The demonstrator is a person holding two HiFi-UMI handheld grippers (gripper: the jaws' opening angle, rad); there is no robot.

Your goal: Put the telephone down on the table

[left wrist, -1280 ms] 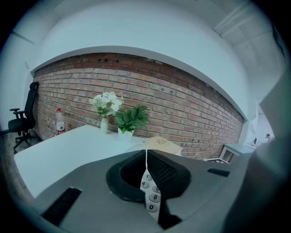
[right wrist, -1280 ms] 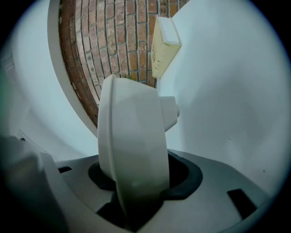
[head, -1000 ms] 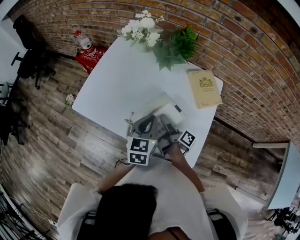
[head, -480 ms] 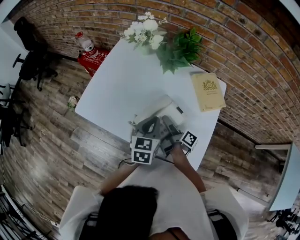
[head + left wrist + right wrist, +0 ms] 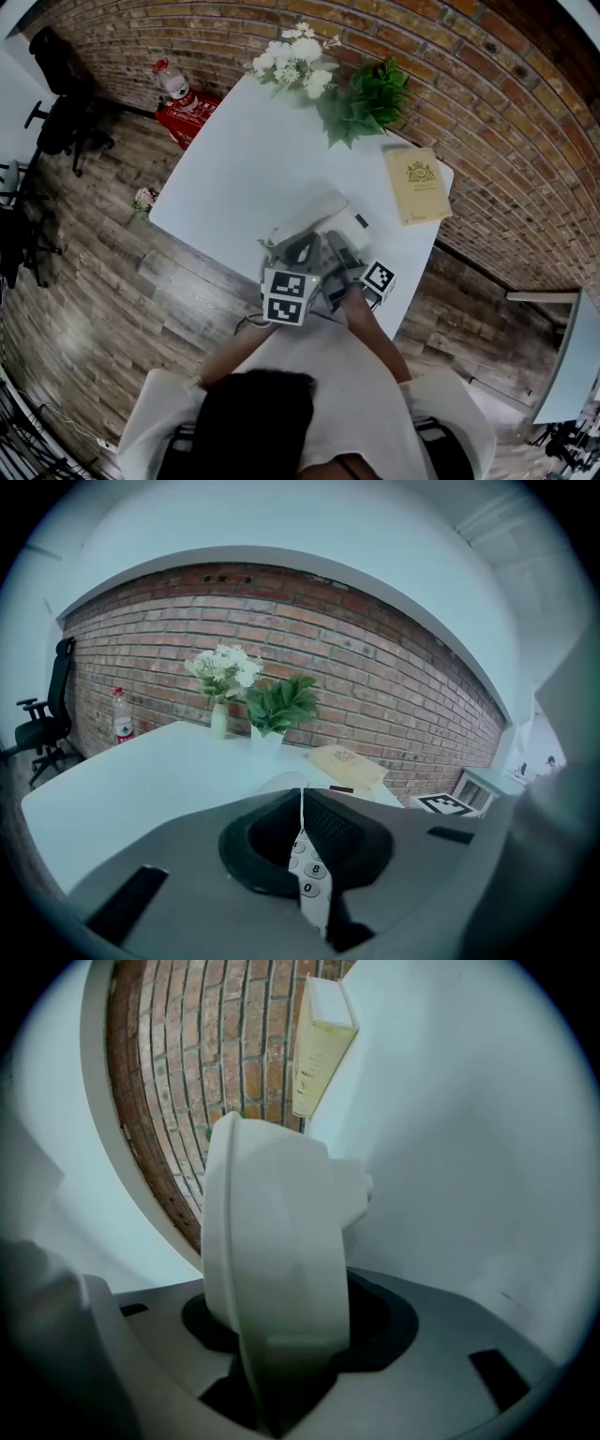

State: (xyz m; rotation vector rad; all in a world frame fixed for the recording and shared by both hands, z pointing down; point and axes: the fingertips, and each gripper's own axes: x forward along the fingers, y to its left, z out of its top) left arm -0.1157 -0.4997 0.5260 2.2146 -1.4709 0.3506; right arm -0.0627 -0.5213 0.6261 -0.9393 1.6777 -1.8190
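Two sets of jaws clenched on one white telephone (image 5: 323, 216), left gripper (image 5: 302, 808) pinching its thin keypad side, right gripper (image 5: 281, 1316) grasping its thick body, telephone by the near edge of the white surface (image 5: 244, 159), tan book (image 5: 418, 185) and green plant (image 5: 367, 94) behind.

table (image 5: 246, 161): white | on it: book (image 5: 418, 186) (by one corner), flower vase (image 5: 296, 58), potted plant (image 5: 366, 96)
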